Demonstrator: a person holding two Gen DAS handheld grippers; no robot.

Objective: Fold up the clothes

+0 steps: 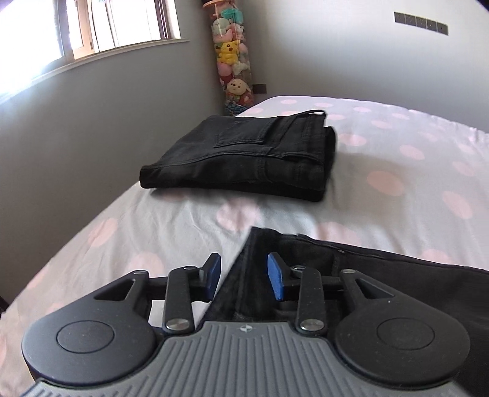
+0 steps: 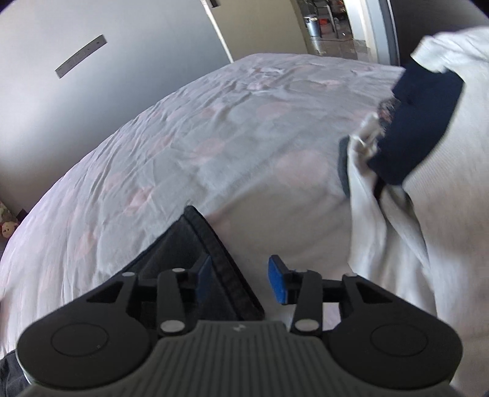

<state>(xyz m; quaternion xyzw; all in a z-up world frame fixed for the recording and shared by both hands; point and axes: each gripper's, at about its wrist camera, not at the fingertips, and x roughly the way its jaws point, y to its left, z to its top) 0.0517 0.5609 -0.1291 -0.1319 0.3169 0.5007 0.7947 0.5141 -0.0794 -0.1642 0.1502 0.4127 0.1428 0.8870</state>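
Bedsheet lies open ahead; both grippers' fingers spread astride dark garment corners.

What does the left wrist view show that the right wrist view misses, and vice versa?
Only the left wrist view shows the folded black jeans, the window and the plush-toy tube. Only the right shows the white and navy clothes pile and the doorway. Both show an open gripper (left gripper, right gripper) over unfolded black jeans on the polka-dot bedsheet.
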